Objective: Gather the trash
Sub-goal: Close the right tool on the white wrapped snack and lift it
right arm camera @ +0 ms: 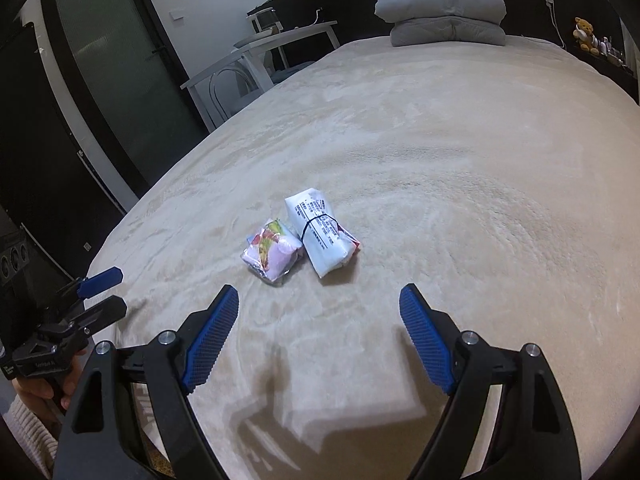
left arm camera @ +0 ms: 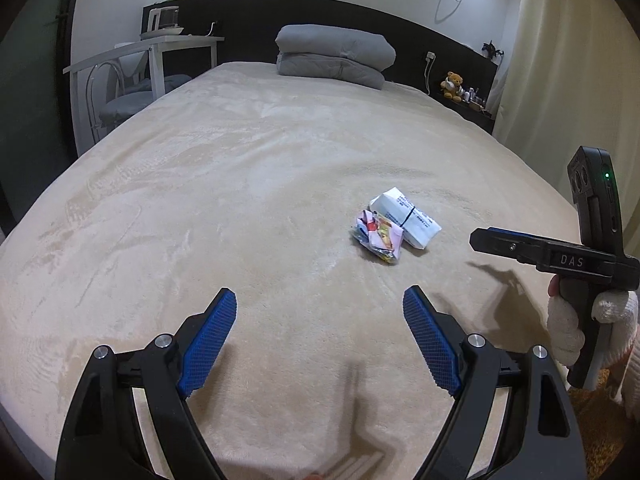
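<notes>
I see two pieces of trash lying touching each other on the plush beige bed [left arm camera: 240,160], toward its foot edge: a crumpled, glossy, multicoloured wrapper [left arm camera: 378,238] and a white printed packet [left arm camera: 406,216], folded into a block and cinched by a thin dark band. The cover's nap shows brushed streaks.

My left gripper [left arm camera: 319,308] is spread wide and empty, its blue cross-hatched pads [left arm camera: 210,336] over bare cover short of the trash. My right gripper [right arm camera: 319,306] is likewise released, with the two pieces just beyond its tips.

Only the left view gives me the gloved hand [left arm camera: 568,328] on the right gripper's handle; only the right view gives me the frosted door [right arm camera: 120,68]. A folded grey quilt [left arm camera: 334,54] sits at the head edge. The packet's print is too small for me to read.
</notes>
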A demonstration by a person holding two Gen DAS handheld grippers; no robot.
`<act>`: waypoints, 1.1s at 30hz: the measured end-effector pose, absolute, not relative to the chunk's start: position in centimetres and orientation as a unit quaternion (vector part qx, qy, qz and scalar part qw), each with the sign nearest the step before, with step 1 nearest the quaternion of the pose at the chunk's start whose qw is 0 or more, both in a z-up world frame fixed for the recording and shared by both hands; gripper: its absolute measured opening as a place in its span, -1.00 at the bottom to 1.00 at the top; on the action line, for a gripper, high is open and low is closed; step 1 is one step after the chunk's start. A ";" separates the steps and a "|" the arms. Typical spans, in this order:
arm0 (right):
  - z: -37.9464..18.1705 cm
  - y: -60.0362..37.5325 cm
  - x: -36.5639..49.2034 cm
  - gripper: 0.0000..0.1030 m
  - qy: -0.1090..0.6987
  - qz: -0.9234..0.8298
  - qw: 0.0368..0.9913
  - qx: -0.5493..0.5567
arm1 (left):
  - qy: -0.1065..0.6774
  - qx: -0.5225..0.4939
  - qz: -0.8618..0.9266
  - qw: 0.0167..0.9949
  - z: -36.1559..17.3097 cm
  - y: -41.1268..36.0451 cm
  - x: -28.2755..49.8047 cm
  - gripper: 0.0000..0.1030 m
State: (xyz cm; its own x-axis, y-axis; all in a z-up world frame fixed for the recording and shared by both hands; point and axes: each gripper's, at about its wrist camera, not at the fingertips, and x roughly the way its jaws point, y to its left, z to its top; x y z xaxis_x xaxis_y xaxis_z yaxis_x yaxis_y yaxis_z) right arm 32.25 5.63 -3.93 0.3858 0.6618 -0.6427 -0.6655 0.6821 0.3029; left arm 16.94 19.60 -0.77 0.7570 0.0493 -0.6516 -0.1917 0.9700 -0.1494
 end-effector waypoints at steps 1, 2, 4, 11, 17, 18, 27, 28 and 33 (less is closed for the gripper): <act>-4.1 6.3 32.8 0.59 0.387 0.398 0.832 -0.002 | 0.348 -0.106 0.066 0.929 -1.1 19.8 17.3 0.63; -4.4 6.9 33.3 0.59 0.391 0.397 0.830 0.001 | 0.352 -0.102 0.068 0.928 -1.3 19.8 17.6 0.63; -4.8 8.0 34.4 0.59 0.405 0.397 0.824 0.007 | 0.358 -0.097 0.067 0.926 -1.7 19.7 18.1 0.63; -6.3 10.9 37.8 0.59 0.452 0.381 0.806 0.040 | 0.365 -0.092 0.062 0.925 -2.4 19.7 19.3 0.63; -7.4 11.4 40.0 0.28 0.494 0.375 0.781 0.079 | 0.363 -0.094 0.061 0.925 -2.2 19.7 19.6 0.63; -7.5 11.3 40.3 0.22 0.496 0.377 0.777 0.087 | 0.364 -0.097 0.061 0.924 -2.3 19.8 19.7 0.63; -6.6 10.3 39.5 -0.14 0.491 0.385 0.777 0.083 | 0.365 -0.094 0.061 0.924 -2.4 19.4 20.2 0.63; -6.4 10.2 39.4 -0.16 0.489 0.388 0.777 0.083 | 0.365 -0.092 0.060 0.924 -2.5 19.4 20.3 0.63; -5.4 9.1 38.8 -0.28 0.475 0.400 0.780 0.084 | 0.363 -0.079 0.054 0.927 -2.6 18.7 21.2 0.63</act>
State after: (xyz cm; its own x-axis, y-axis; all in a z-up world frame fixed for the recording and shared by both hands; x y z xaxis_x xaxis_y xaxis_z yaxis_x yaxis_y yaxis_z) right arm 38.82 9.05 -5.42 0.2298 0.7031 -0.6729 -0.5437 0.6662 0.5105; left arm 21.16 18.70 -2.61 0.7307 0.0440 -0.6813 -0.1579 0.9817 -0.1060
